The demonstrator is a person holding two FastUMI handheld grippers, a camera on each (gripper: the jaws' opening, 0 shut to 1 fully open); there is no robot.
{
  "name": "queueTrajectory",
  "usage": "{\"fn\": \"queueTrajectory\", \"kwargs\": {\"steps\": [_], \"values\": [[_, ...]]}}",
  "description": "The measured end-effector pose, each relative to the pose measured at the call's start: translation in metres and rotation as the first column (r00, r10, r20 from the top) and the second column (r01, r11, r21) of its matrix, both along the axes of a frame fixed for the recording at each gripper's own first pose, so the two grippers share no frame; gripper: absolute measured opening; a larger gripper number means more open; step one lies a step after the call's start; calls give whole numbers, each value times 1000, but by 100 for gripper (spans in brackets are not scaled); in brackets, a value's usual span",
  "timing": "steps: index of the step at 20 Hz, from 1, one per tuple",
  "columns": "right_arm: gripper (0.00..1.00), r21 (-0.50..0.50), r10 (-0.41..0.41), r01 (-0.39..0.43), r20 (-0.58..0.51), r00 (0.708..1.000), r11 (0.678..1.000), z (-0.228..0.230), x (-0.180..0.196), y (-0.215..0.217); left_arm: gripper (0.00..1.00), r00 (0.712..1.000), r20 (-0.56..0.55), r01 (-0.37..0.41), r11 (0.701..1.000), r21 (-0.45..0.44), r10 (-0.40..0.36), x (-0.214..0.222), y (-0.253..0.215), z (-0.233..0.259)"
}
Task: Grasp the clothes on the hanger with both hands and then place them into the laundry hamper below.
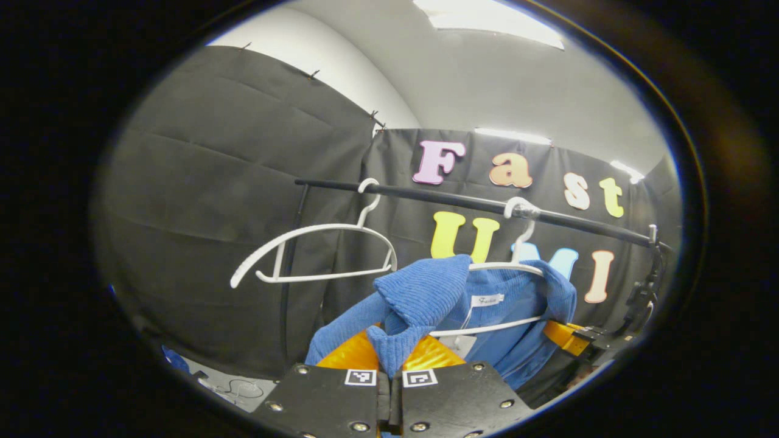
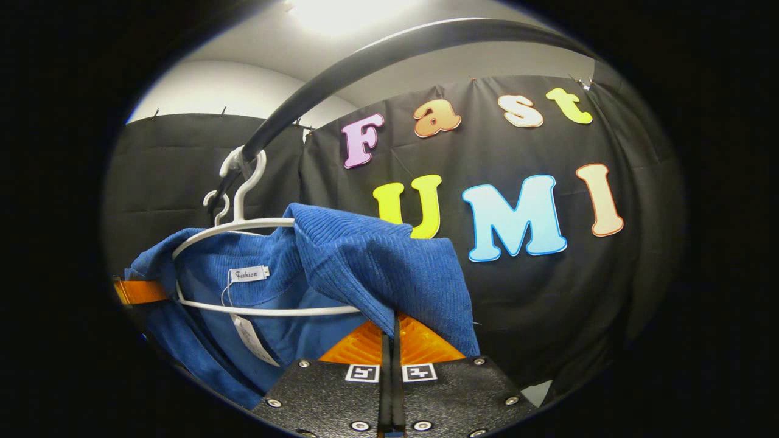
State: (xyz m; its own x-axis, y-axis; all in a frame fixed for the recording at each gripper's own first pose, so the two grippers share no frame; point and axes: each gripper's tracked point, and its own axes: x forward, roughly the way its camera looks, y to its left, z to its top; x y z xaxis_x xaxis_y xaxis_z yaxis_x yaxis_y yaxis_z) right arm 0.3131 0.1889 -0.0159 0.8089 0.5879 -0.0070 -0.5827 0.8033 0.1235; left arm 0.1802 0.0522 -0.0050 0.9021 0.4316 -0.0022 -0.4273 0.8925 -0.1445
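Left gripper view, L to R: an empty white plastic hanger (image 1: pixel 316 252) hangs by its hook near the left end of the black horizontal rail (image 1: pixel 462 202). Next along the rail, toward its right end, a second white plastic hanger (image 1: pixel 508 267) carries the blue ribbed corduroy garment (image 1: pixel 426 292), collar open w/ a small white label (image 1: pixel 487 300) showing inside. One shoulder of the garment is pulled off the hanger tip toward the camera; a fold of it drops straight down btwn the fingers of the left gripper (image 1: pixel 389 359). Fingers closed, clamped on that fold, cloth bunched right above the tips. At the far right edge, just beside the garment's other shoulder, part of the other gripper (image 1: pixel 566 336) touches the cloth.

Right gripper view, L to R: at the left edge, a bit of the other gripper (image 2: pixel 137 292) sits against the garment's far shoulder. The loaded hanger (image 2: pixel 243 228) hooks over the rail (image 2: pixel 341 73), which curves overhead; the empty hanger's hook (image 2: pixel 214 201) sits just behind it. The garment (image 2: pixel 365 267) hangs from the hanger w/ label (image 2: pixel 248 274) and a paper tag (image 2: pixel 252 340) below it. Its near shoulder drapes off the hanger end and falls into the right gripper (image 2: pixel 389 340), whose fingers are closed tight, pinching the cloth edge btwn them.

Garment is on the hanger at the rail, held at both shoulders.
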Motion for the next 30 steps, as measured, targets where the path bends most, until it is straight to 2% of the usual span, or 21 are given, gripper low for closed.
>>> {"fn": "queueTrajectory", "kwargs": {"steps": [6, 9, 15, 20, 23, 26, 30], "values": [[0, 31, -74, 72, 49, 996, 997, 18, 19, -19, 1, 997, 30, -75, 997, 26, 74, -22, 41, 24], [0, 57, -109, 105, 73, 991, 993, 26, 31, -24, 1, 996, 51, -74, 997, 3, 74, -24, 58, 30], [0, 72, -152, 144, 114, 982, 987, 36, 42, -26, 1, 999, 37, -10, 1000, 24, 9, -3, 79, 33], [0, 81, -182, 172, 137, 974, 982, 45, 45, -36, 0, 1000, 15, 27, 997, 76, -28, 11, 92, 42], [0, 85, -196, 184, 170, 966, 979, 51, 50, -39, 1, 998, 28, 48, 997, 62, -49, 13, 96, 49], [0, 87, -209, 194, 226, 952, 977, 58, 61, -37, 1, 998, 21, 64, 993, 96, -66, 16, 100, 58], [0, 90, -223, 206, 273, 936, 974, 64, 72, -35, 1, 990, 5, 136, 980, 148, -138, 24, 101, 67]]}}
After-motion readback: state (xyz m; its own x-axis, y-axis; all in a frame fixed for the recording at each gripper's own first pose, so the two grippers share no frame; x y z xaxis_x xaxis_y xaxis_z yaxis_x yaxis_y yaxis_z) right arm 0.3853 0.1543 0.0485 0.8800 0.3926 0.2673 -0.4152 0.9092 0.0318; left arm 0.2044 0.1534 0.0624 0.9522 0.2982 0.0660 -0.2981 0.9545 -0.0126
